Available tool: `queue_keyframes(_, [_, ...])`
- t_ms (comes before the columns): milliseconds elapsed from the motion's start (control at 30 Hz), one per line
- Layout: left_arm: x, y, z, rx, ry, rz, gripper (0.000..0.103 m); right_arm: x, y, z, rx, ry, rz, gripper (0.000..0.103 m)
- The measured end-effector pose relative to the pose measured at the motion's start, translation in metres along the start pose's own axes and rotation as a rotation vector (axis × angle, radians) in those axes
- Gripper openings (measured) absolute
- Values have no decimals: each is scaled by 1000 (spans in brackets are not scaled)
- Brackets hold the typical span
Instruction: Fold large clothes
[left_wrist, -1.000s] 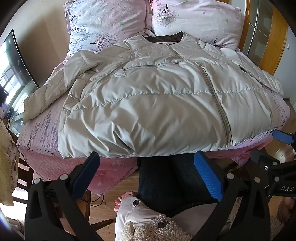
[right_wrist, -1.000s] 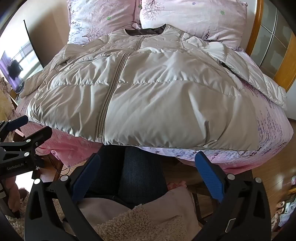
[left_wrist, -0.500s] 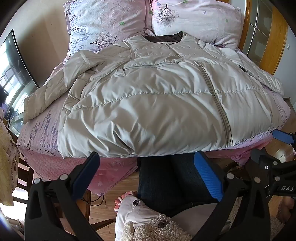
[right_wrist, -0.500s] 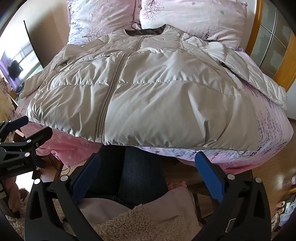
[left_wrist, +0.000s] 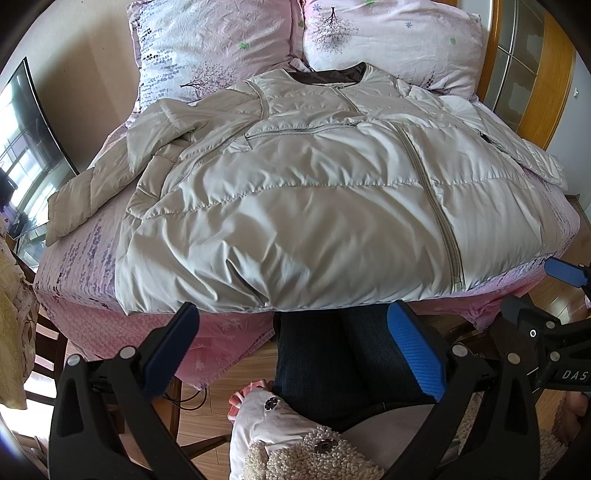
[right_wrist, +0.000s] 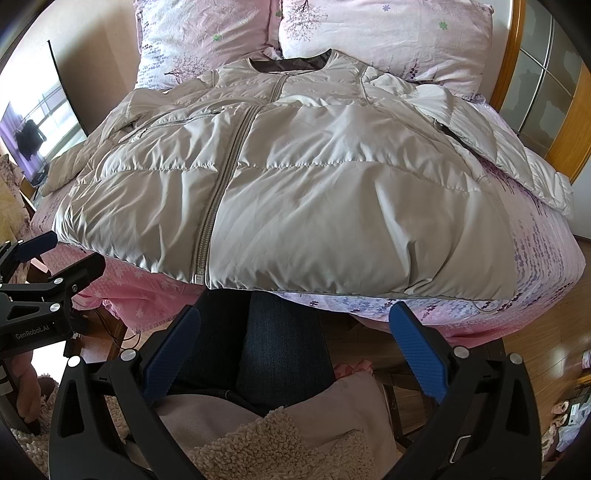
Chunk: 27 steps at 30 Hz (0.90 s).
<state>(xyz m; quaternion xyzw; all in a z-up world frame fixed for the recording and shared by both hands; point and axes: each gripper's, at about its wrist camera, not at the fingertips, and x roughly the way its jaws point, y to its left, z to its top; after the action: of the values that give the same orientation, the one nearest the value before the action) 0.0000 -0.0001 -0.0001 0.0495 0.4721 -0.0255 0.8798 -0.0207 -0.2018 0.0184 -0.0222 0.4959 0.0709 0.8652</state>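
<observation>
Nearby, pillows back the jacket; both grippers' jaws gape wide, empty.

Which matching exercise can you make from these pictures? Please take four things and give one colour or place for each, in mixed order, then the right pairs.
Column one:
1. jacket
2. pillows
3. zipper
4. left gripper

Column two:
A. blue pads, jaws standing wide apart, nothing between them
B. runs down the middle of the jacket's front, closed
C. beige, spread flat with the front up on the bed
D. pink with flower print, at the far end of the bed

Pairs: 1-C, 2-D, 3-B, 4-A
</observation>
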Motion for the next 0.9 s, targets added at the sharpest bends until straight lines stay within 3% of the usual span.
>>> queue_keyframes(900, [0,0,0,-1,2,-1,101,-1,-1,2,0,-3,-2,102])
